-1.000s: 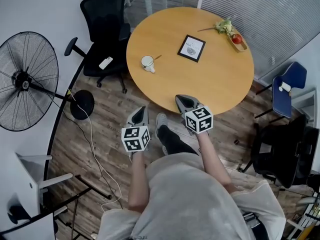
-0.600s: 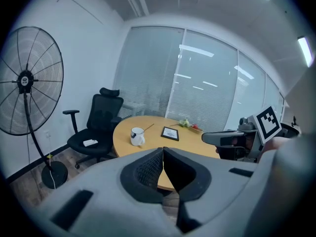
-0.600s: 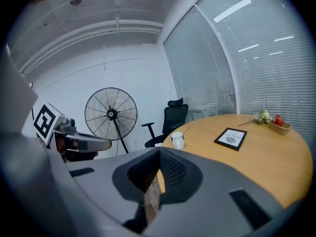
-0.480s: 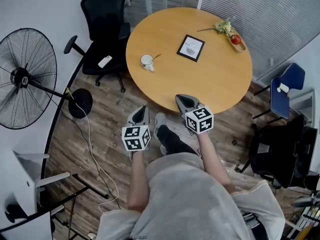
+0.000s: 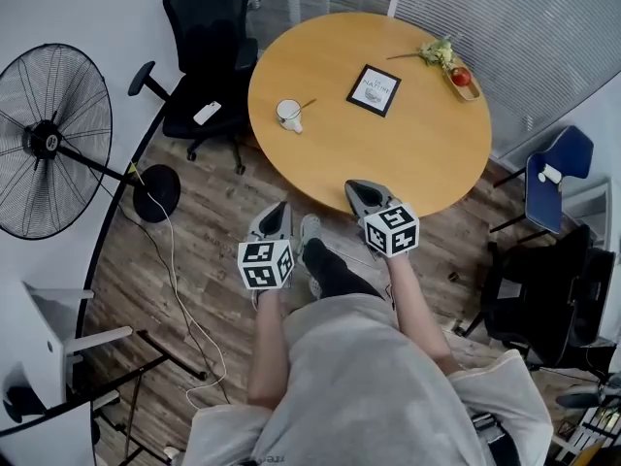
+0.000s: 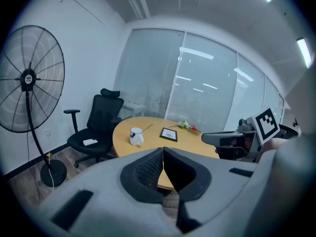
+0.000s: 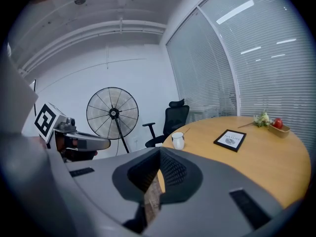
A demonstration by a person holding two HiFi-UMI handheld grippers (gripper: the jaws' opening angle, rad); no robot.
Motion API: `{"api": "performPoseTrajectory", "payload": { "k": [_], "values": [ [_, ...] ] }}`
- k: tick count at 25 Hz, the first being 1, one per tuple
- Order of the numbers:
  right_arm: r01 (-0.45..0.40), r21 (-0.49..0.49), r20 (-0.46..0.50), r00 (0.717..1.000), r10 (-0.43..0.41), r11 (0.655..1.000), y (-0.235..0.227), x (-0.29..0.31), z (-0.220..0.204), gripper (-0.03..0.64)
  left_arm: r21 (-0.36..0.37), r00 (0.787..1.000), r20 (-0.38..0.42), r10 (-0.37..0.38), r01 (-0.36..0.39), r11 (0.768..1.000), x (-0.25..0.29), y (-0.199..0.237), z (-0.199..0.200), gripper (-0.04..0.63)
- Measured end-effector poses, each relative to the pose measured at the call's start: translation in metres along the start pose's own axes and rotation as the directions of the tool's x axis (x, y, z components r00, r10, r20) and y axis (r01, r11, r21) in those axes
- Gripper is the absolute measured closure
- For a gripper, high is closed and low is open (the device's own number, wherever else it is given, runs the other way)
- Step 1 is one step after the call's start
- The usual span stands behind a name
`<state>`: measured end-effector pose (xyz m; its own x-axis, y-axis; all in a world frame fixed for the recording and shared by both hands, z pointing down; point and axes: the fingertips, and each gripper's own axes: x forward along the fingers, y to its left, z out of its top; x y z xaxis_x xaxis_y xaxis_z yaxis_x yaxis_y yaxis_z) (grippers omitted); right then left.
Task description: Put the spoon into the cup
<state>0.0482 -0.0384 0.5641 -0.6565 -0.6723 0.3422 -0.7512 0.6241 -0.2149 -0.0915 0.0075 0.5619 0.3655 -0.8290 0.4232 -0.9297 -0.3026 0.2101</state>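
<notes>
A white cup (image 5: 288, 115) stands near the left edge of the round wooden table (image 5: 408, 153). A thin spoon (image 5: 308, 104) shows as a line slanting away from the cup's rim; I cannot tell whether it rests in the cup or lies beside it. The cup (image 6: 136, 136) and spoon (image 6: 146, 128) also show in the left gripper view, and the cup (image 7: 177, 140) in the right gripper view. My left gripper (image 5: 276, 217) hangs over the floor, short of the table, shut and empty. My right gripper (image 5: 357, 194) is at the table's near edge, also shut and empty.
A framed picture (image 5: 374, 89) lies mid-table, and a small tray (image 5: 464, 78) with fruit and flowers sits at the far right. A black office chair (image 5: 206, 37) with a phone (image 5: 206, 113) on its seat stands left of the table. A standing fan (image 5: 49, 139) and its floor cable are further left, a blue chair (image 5: 553, 168) to the right.
Both grippers stay where they were, shut. The head view has shifted slightly, so the table and fan sit a little differently in the picture.
</notes>
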Motion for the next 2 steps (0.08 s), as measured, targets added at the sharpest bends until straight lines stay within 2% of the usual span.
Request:
{"api": "performPoseTrajectory", "payload": {
  "k": [2],
  "values": [
    [0.001, 0.002, 0.001, 1.0, -0.001, 1.0, 0.0029, -0.0001, -0.0004, 0.62, 0.0, 1.0, 0.002, -0.001, 0.001, 1.0, -0.003, 0.0015, 0.0, 0.586]
  ]
}}
